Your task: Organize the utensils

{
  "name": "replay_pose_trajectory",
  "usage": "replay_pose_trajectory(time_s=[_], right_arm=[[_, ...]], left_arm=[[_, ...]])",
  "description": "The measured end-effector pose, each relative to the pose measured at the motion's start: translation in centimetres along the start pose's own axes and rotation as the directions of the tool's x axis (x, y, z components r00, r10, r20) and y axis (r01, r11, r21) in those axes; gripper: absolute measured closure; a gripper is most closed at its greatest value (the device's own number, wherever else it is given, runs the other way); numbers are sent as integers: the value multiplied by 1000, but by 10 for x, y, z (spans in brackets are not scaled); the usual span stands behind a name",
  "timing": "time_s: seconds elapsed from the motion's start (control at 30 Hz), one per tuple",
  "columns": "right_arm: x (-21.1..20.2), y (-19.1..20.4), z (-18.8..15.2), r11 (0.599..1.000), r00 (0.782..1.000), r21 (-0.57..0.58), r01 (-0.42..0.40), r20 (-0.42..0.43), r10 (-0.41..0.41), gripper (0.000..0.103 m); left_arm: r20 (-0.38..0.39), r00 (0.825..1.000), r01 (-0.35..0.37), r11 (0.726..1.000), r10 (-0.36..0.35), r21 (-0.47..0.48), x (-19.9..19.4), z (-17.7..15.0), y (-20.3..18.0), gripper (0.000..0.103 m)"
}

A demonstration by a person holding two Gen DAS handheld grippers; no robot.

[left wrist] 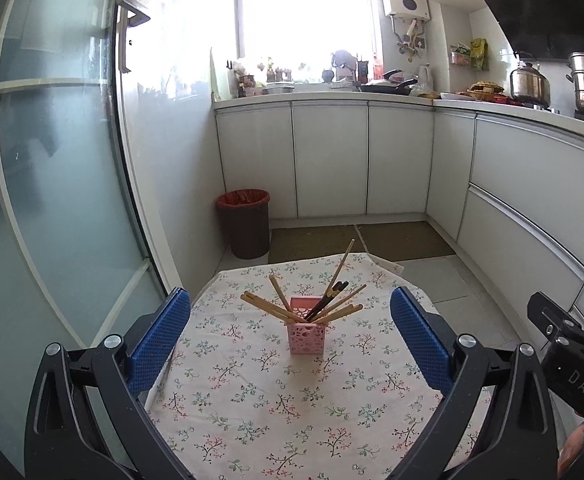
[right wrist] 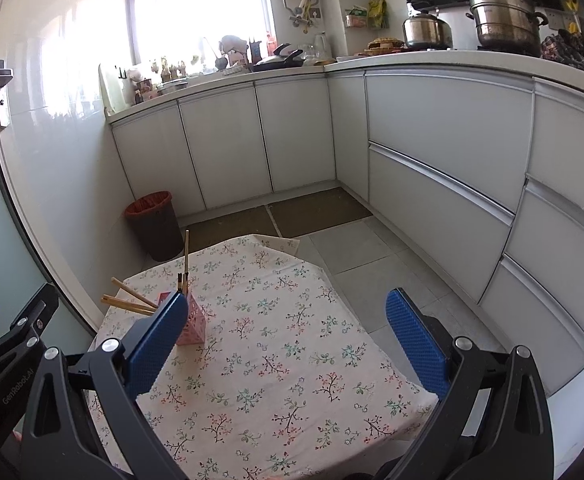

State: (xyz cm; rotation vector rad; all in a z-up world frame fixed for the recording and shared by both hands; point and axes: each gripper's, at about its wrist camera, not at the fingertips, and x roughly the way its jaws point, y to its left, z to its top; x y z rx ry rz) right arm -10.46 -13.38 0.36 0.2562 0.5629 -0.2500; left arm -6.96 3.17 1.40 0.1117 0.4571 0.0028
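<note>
**Hovering over the table, both tongs apart**

Holding both tongs above the small table with the floral tablecloth, I have nothing clamped in either. My left gripper stands with its blue pads wide apart, and the pink perforated holder sits straight ahead between them, well forward of the tips. My right gripper is spread just as wide, over bare cloth.

The holder stands upright near the middle of the table, closer to the far edge than to me. In it the chopsticks fan out: pale bamboo chopsticks lean left and right, one long one tilts up toward the far edge, and a dark pair leans right. From the right wrist view my left pad of that gripper hides part of the holder, which lies at the left side of the table there, with bamboo chopsticks poking out past the left edge of the cloth.

The cloth's far corner is folded over at the table's far edge. To the left, the frosted glass door runs close beside the table. Beyond the far-left corner stands a brown waste bin with a red liner. To the right lies open grey floor tile up to the white cabinets.
</note>
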Motion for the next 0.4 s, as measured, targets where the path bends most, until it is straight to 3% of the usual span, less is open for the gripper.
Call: replay_pose_trajectory(time_s=[0.13,0.33,0.4], right_arm=[[1,-3,2,1000,1000,12,3,-2,-3,7],[2,-11,3,999,1000,37,4,0,-4,7],[2,-11,3,999,1000,38,2,0,-2,7]], left_arm=[[4,1000,7,1000,-7,-9,2,3,0,7],[-90,995,44,995,-52,-89,14,4,10,7],[-72,997,22,996,-28,-84,12,3,9,7]])
